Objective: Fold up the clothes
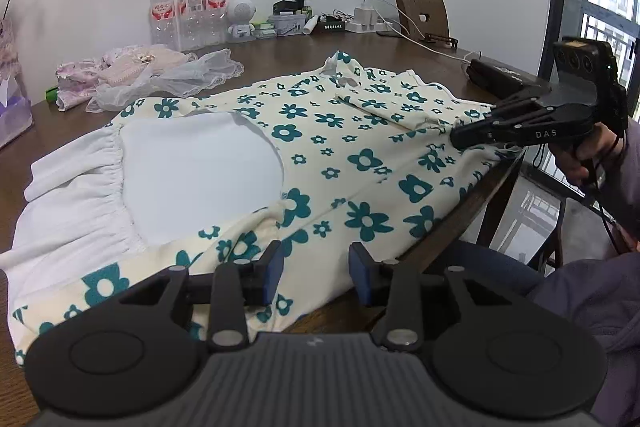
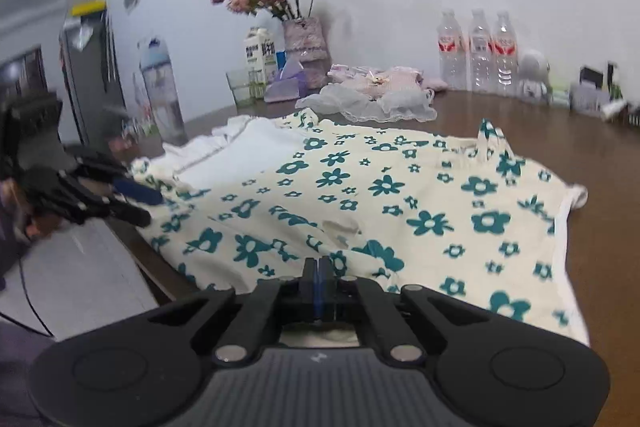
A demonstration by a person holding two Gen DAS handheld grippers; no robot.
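A cream garment with teal flowers (image 1: 332,151) and a white gathered panel (image 1: 192,167) lies spread on the brown wooden table (image 1: 280,55). My left gripper (image 1: 316,271) is open, its blue pads just above the garment's near edge at the table front. My right gripper (image 2: 319,275) is shut on the flowered garment's (image 2: 400,203) near edge; in the left wrist view it (image 1: 460,139) pinches the hem at the table's right edge. The left gripper (image 2: 140,203) shows at the left of the right wrist view, open beside the cloth.
A pile of pink and white lace clothes (image 1: 148,75) lies behind the garment. Three water bottles (image 1: 188,11), a white robot toy (image 1: 240,21), chargers and cables (image 1: 372,19) line the wall. A flower vase (image 2: 296,39), milk carton (image 2: 258,55) and large bottle (image 2: 160,91) stand at the far end.
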